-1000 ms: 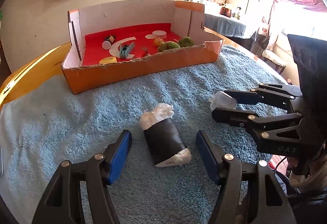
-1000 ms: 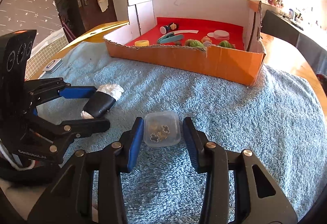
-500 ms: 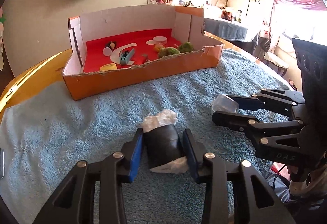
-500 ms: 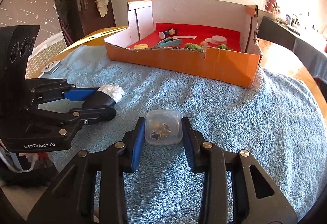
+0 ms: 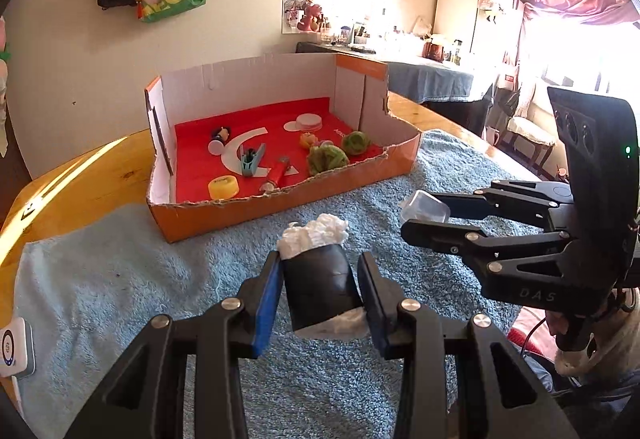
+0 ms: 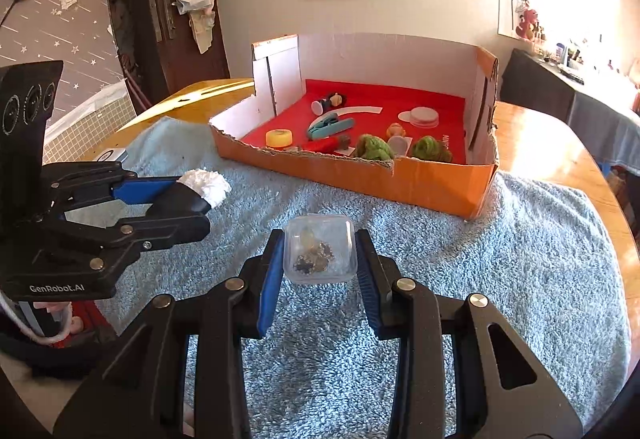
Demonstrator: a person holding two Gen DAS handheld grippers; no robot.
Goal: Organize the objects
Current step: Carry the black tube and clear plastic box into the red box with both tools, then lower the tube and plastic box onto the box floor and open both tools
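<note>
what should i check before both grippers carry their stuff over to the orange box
1. Left gripper shut on the black roll, blue pads on both sides: ok.
2. Right gripper shut on the clear container: ok.
3. Both items off the blue towel: cannot tell.
4. Container lid sealed over the small bits inside: cannot tell.
5. Free floor in the orange box: ok, bare red patches show between the yellow cap and green pom-poms.
6. Low torn front wall faces the grippers, nothing lying between: ok.
</note>
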